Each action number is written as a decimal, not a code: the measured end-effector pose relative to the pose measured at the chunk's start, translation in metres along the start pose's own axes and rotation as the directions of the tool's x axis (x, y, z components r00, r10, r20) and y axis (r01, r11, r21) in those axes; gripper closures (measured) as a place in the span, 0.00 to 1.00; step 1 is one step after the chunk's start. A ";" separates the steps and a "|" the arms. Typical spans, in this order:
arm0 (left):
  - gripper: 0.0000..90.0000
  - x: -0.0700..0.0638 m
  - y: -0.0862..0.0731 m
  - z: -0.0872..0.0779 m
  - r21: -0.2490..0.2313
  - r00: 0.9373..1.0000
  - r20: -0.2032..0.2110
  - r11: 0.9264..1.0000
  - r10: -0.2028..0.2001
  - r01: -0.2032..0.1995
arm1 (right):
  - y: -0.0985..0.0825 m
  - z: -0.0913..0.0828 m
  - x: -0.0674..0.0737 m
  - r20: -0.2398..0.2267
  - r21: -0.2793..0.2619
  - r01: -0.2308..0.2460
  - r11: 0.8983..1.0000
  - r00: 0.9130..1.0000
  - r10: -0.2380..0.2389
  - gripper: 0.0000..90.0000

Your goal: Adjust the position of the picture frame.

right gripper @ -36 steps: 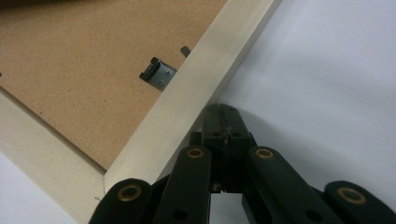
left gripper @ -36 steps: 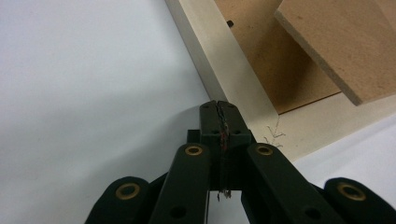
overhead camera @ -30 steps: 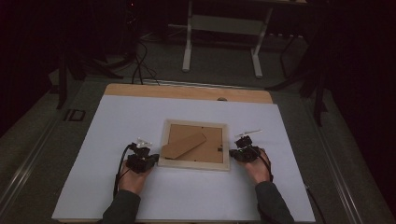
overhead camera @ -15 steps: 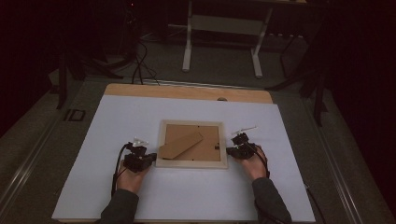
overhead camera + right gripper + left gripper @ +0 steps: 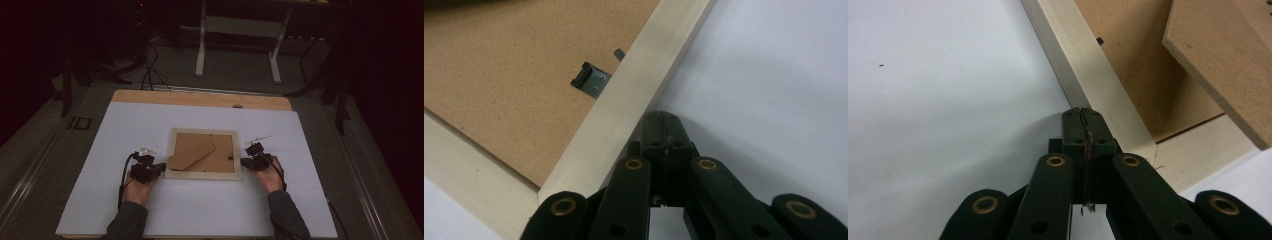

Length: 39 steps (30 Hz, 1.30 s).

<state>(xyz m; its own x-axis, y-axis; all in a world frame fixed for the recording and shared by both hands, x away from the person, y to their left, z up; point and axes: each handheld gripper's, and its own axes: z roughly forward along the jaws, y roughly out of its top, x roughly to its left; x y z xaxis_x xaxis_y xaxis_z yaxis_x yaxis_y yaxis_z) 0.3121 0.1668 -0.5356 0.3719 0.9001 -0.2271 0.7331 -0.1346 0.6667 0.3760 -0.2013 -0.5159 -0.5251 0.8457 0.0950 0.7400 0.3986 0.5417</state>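
Both tongs, left (image 5: 159,168) and right (image 5: 243,161), are closed empty, touching the pale wooden picture frame (image 5: 203,174) at nine and three o'clock; uneven pushing could skew it across the white worktop (image 5: 125,125).

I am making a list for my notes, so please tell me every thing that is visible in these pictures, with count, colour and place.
picture frame: one, pale cream wood, lying face down at the middle of the white surface, brown backing board up
stand flap: one, brown, on the frame's backing, angled
metal clip: one, dark grey, on the backing at the frame's inner edge
white surface: one, white, covering the table
table: one, light wood, bare strip at the far edge
metal stand: one, pale grey, on the floor beyond the table
left tongs: one, black, shut, tips at the frame's left side
right tongs: one, black, shut, tips at the frame's right side
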 end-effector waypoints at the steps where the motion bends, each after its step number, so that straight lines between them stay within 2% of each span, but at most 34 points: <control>1: 1.00 0.000 0.000 0.000 -0.001 1.000 -0.002 1.000 -0.001 0.001 | 0.000 0.000 0.000 -0.004 0.001 -0.003 1.000 1.000 0.003 1.00; 4: 1.00 0.000 -0.001 0.000 -0.002 1.000 -0.003 1.000 -0.006 0.006 | 0.001 0.001 -0.001 -0.005 -0.002 0.002 1.000 1.000 -0.002 1.00; 6: 1.00 0.002 -0.003 -0.001 -0.011 1.000 0.014 1.000 -0.019 0.019 | 0.001 0.001 -0.001 -0.015 -0.004 -0.003 1.000 1.000 0.003 1.00; 12: 1.00 0.004 -0.004 -0.001 -0.025 1.000 0.025 1.000 -0.007 0.007 | 0.001 0.002 -0.003 -0.025 -0.008 0.000 1.000 1.000 0.000 1.00; 15: 1.00 0.007 -0.006 -0.001 -0.042 0.999 0.047 0.999 0.007 -0.005 | 0.000 0.001 -0.003 -0.020 -0.020 0.041 0.999 0.999 -0.041 1.00; 16: 1.00 0.007 -0.006 -0.001 -0.042 0.999 0.047 0.999 0.007 -0.005 | 0.000 0.001 -0.003 -0.020 -0.020 0.041 0.999 0.999 -0.041 1.00; 17: 1.00 0.007 -0.007 -0.001 -0.048 0.999 0.041 0.999 0.020 -0.018 | -0.001 0.001 -0.003 -0.025 -0.029 0.046 0.999 0.999 -0.047 1.00; 19: 1.00 0.006 -0.007 0.000 -0.052 0.999 0.028 0.998 0.024 -0.023 | -0.008 -0.003 -0.005 -0.002 -0.069 0.038 0.997 0.999 -0.038 0.99; 25: 0.96 0.010 -0.007 -0.002 -0.061 1.000 0.016 0.998 0.006 -0.005 | -0.026 -0.018 -0.005 0.046 -0.111 0.085 0.990 0.996 -0.080 0.92; 28: 0.93 0.013 -0.007 -0.004 -0.068 1.000 0.009 0.998 0.000 0.001 | -0.036 -0.028 -0.006 0.051 -0.145 0.088 0.985 0.995 -0.081 0.89; 32: 0.91 0.015 -0.009 -0.004 -0.077 1.000 0.007 0.997 -0.015 0.016 | -0.047 -0.034 -0.009 0.043 -0.200 0.055 0.978 0.998 -0.047 0.85; 39: 0.88 0.017 -0.009 -0.008 -0.095 1.000 -0.005 0.995 -0.011 0.011 | -0.046 -0.037 -0.008 0.038 -0.221 0.059 0.973 0.998 -0.052 0.80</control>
<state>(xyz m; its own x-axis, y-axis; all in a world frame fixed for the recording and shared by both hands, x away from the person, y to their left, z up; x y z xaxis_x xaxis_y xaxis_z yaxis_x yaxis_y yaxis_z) 0.3071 0.1870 -0.5394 0.3607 0.9036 -0.2312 0.6793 -0.0847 0.7289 0.3303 -0.2392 -0.5105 -0.5464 0.8368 0.0351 0.5965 0.3593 0.7176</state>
